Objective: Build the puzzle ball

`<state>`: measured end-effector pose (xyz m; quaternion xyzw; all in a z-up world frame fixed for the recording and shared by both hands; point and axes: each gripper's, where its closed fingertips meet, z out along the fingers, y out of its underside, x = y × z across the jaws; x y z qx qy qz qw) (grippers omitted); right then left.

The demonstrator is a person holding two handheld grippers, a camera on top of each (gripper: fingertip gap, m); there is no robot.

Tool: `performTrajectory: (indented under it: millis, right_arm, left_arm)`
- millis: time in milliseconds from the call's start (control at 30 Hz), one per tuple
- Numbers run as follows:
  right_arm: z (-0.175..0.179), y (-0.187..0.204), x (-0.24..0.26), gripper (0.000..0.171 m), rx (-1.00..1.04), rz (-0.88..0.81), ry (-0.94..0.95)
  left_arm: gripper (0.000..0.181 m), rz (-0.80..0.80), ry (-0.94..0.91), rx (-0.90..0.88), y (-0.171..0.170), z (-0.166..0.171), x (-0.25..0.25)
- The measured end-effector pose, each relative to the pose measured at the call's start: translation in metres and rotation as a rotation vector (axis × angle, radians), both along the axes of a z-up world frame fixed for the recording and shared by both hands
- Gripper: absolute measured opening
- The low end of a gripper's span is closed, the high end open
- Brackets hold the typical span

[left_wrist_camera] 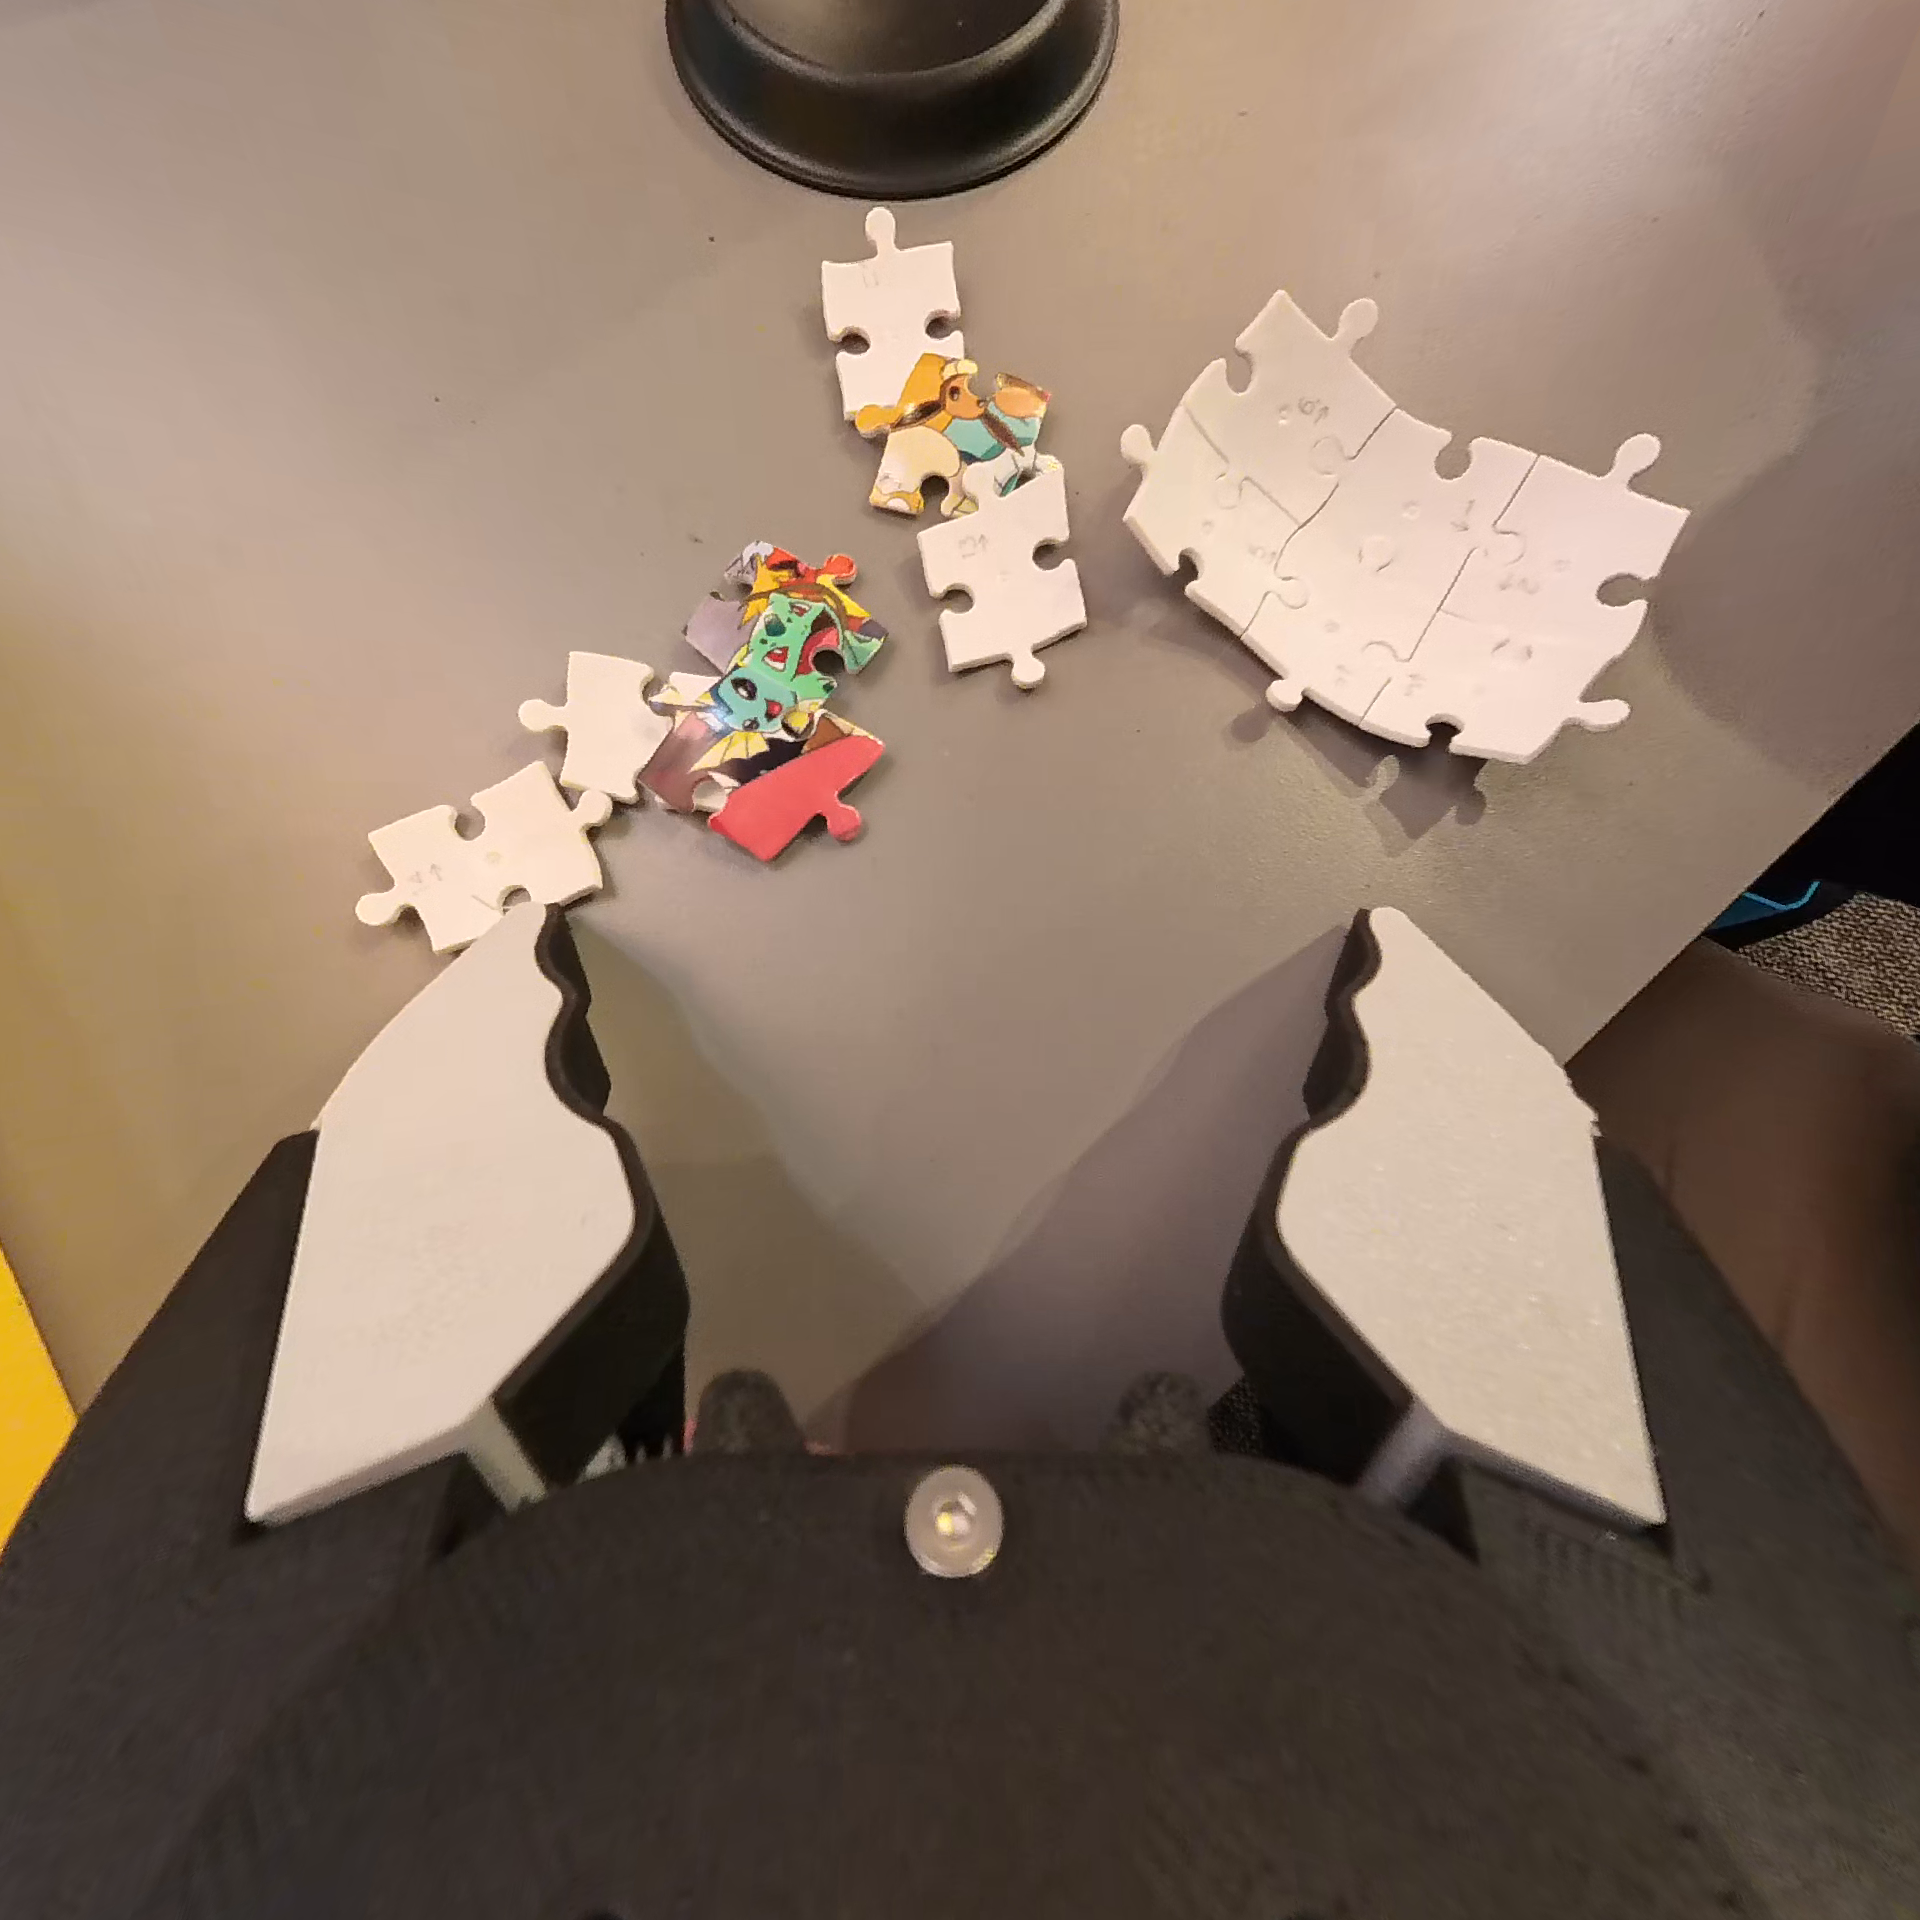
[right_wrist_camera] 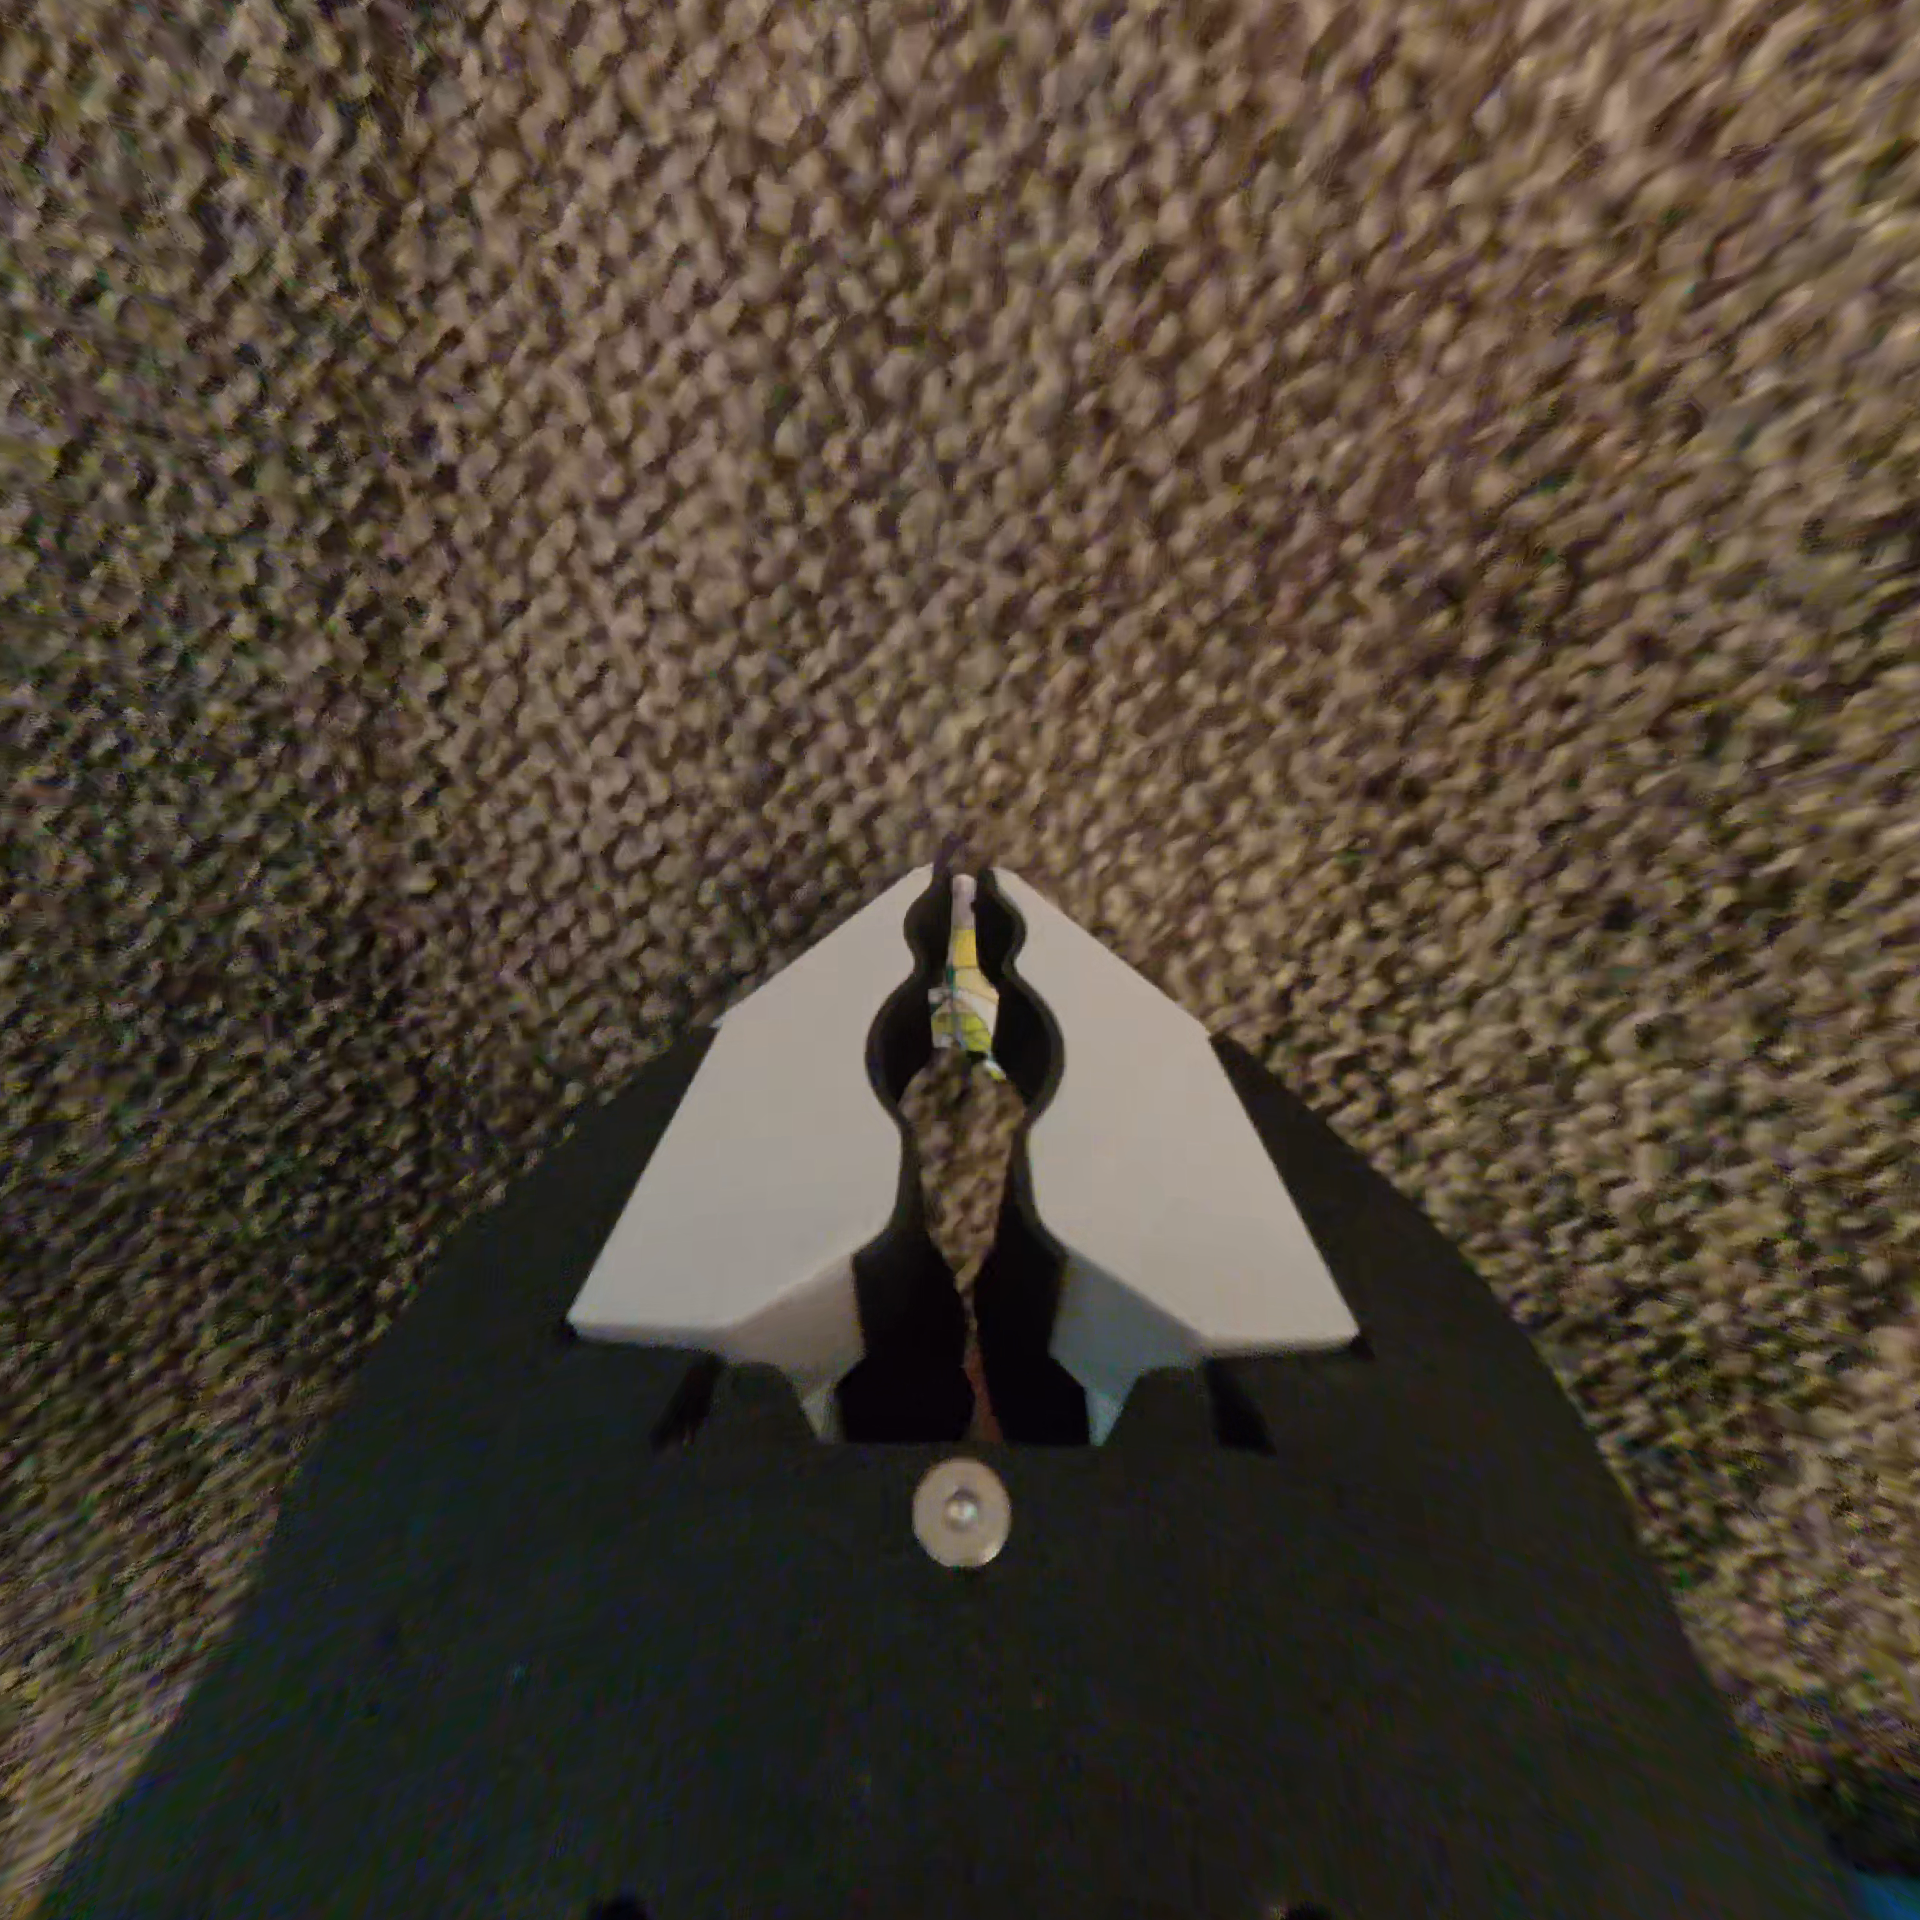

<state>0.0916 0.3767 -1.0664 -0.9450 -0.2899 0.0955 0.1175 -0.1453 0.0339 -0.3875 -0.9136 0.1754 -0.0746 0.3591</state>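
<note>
Left wrist view: left gripper (left_wrist_camera: 961, 925) jaws spread above loose puzzle pieces (left_wrist_camera: 774, 707) on the grey surface (left_wrist_camera: 312, 416).
Right gripper (right_wrist_camera: 961, 883) jaws pinch a puzzle piece (right_wrist_camera: 964, 1003) edge-on over carpet (right_wrist_camera: 935, 416).

1. The right gripper (right_wrist_camera: 961, 883) is pointing toward 12 o'clock, its black body filling the frame from 4 to 8 o'clock.
2. Its jaws are standing nearly together, pinching a thin puzzle piece (right_wrist_camera: 963, 992) edge-on between their wavy black inner faces.
3. The piece is showing a white edge and yellow-green print.
4. A speckled brown carpet (right_wrist_camera: 935, 416) is spreading behind everything, blurring toward 3 o'clock.
5. A silver screw (right_wrist_camera: 961, 1512) is sitting on the body at 6 o'clock from the piece.
</note>
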Motion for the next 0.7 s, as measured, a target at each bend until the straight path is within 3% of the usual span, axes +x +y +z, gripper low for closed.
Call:
performTrajectory:
  millis: [33, 333, 533, 700]
  right_arm:
    - [0.001, -0.006, -0.004, 0.004, -0.013, -0.010, 0.036]
    - [0.007, -0.123, 0.020, 0.004, -0.194, -0.127, 0.207]
    - [0.051, -0.193, 0.020, 0.004, -0.285, -0.167, 0.468]
    - [0.087, -0.214, 0.020, 0.004, -0.284, -0.085, 0.589]
  left_arm:
    - [0.132, 0.000, -0.001, 0.000, 0.000, 0.000, 0.000]
    - [0.132, -0.003, -0.009, -0.005, 0.000, 0.000, 0.000]
    - [0.134, -0.015, -0.005, -0.008, -0.001, 0.000, 0.001]
    - [0.135, -0.020, -0.003, -0.008, -0.002, 0.000, 0.002]
